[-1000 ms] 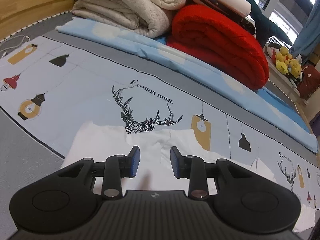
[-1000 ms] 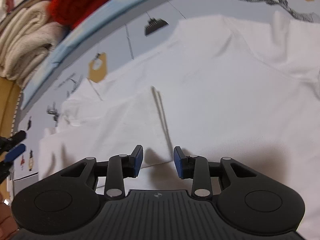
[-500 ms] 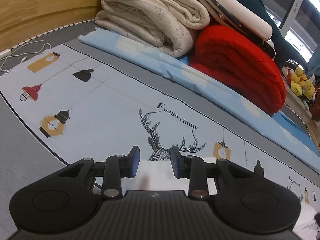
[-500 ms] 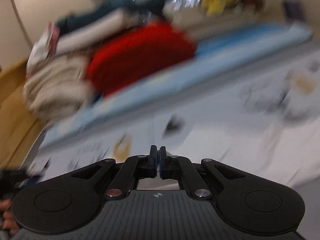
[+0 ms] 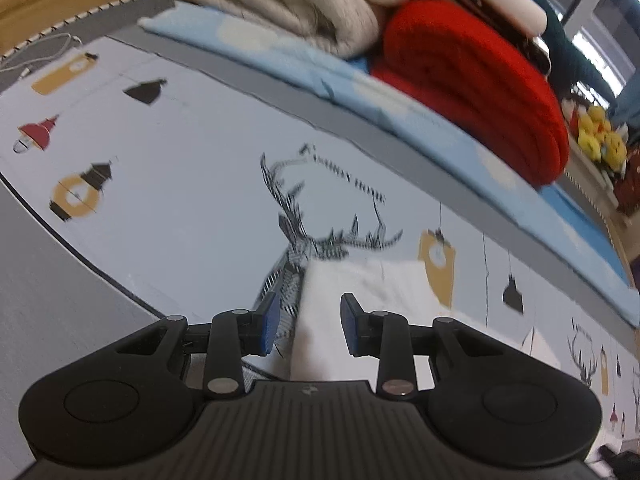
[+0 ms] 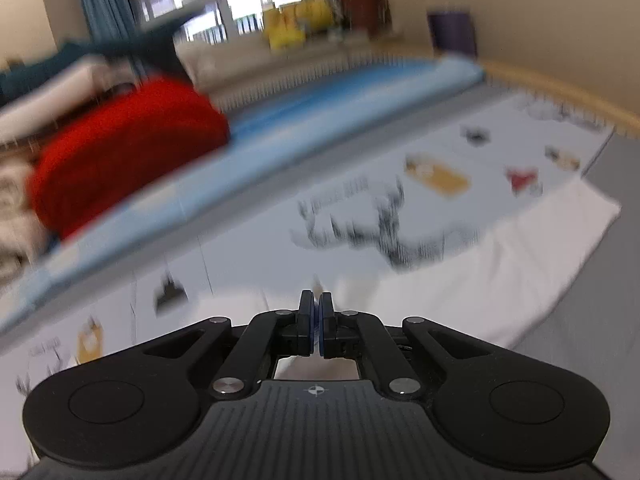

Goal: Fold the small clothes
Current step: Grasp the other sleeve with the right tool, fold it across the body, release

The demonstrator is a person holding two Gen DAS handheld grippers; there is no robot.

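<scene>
White garment lengthwise along bed edge

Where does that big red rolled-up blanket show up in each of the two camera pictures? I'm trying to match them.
Left wrist view: the red blanket sits upper right, on the blue sheet, beside the beige bedding.
Right wrist view: the red blanket sits at the left, blurred, on the same blue sheet.
Shared landmark: the black deer print on the bedspread.
</scene>
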